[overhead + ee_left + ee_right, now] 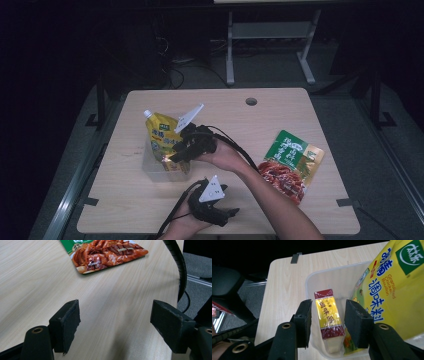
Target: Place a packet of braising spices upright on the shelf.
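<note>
high: above, forward-down, far | gripper views: close, along jaws | shared: table (150, 215)

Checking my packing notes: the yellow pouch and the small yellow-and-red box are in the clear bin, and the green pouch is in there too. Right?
Not quite. The green pouch lies on the table, outside the bin, as the high view shows. The yellow pouch and box are in the bin.

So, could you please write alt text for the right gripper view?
The right claw, jaws apart, straddles a small red-and-yellow box standing in a clear plastic tub without pressing it. A yellow bouillon pouch leans in the tub beside it, on a pale wooden table.
</note>
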### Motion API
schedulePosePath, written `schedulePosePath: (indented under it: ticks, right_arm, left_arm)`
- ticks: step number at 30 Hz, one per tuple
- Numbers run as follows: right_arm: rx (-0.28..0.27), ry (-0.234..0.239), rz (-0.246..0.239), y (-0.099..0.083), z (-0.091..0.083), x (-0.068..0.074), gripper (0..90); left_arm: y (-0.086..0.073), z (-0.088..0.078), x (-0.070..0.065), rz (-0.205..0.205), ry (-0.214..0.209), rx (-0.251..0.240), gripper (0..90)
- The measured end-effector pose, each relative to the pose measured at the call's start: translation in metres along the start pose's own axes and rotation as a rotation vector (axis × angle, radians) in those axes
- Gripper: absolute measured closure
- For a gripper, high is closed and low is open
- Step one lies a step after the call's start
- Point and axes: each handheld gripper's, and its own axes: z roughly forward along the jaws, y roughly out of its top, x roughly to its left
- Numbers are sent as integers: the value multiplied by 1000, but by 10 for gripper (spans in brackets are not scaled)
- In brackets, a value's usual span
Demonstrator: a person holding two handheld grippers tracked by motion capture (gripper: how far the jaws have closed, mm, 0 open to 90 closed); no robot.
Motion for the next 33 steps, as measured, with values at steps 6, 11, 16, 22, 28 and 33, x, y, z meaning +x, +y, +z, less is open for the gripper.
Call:
schedulePosePath:
  ticks: [6, 11, 16, 22, 28, 33]
  right_arm:
    - [-15, -6, 2, -4, -10, 1, 556]
    - [-24, -15, 6, -9, -19, 1, 550]
    - [-34, -18, 27, -15, -26, -1, 543]
    - [-43, -29, 34, -22, -35, -2, 533]
    - [-53, -40, 56, -29, -46, -4, 516]
    - [-63, -52, 66, -35, -55, -5, 503]
  left_arm:
    - [0, 1, 0, 6, 1, 10, 231]
    - [0, 2, 0, 8, 1, 10, 231]
    - [0, 2, 0, 9, 1, 11, 231]
    - [0, 1, 0, 8, 1, 8, 231]
    - [0, 2, 0, 6, 2, 9, 231]
    - [0, 2, 0, 4, 2, 9, 232]
